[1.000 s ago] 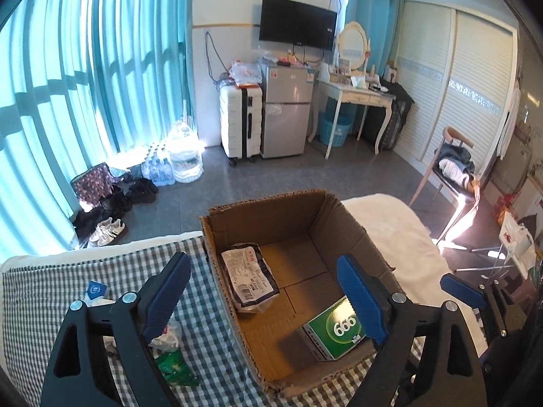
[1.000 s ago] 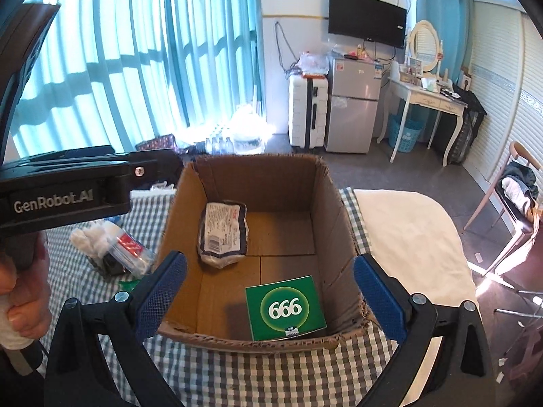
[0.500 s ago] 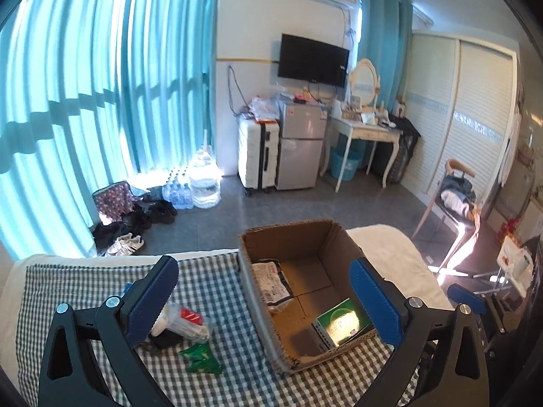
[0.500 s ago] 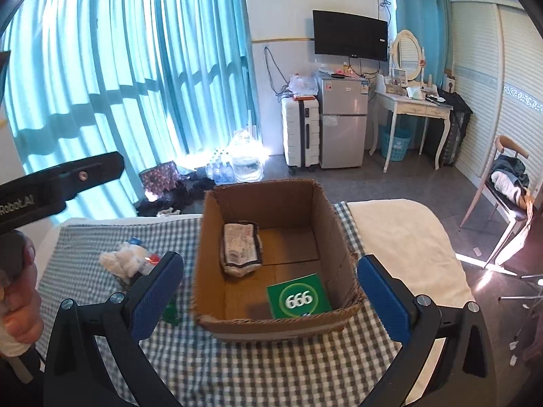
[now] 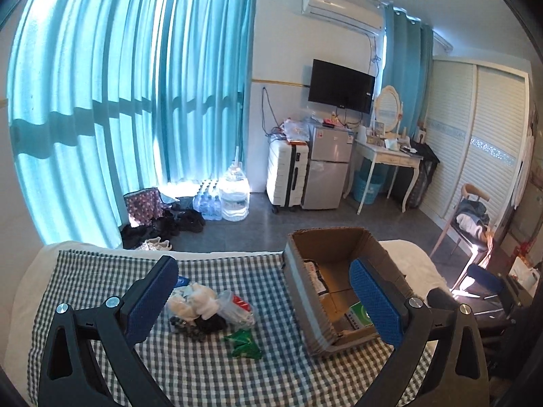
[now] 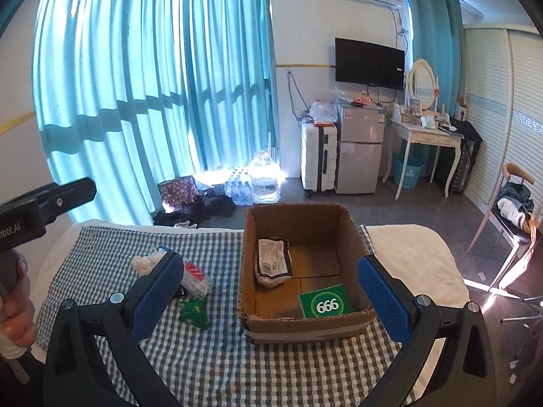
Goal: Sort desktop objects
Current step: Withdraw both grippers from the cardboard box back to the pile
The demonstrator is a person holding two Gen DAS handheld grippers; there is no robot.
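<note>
left gripper (image 5: 263, 300): wide open, empty. right gripper (image 6: 269, 296): wide open, empty. box (image 6: 307, 325) on checked cloth (image 6: 217, 349): holds green card (image 6: 325, 302), packet (image 6: 273, 264).

— Supporting surface? 
— A bed (image 6: 414, 251), white, overlaid by a green-and-white checked cloth (image 6: 237, 356).

— Items directly on the cloth? 
— An open cardboard box (image 6: 305, 318) toward the right edge; a small heap (image 5: 207, 308) left of it: white wads, clear packet, green wrapper (image 5: 245, 339).

Left gripper (image 5: 264, 300) jaws gape above clutter (image 5: 210, 308); cardboard box (image 5: 302, 291) beside.
</note>
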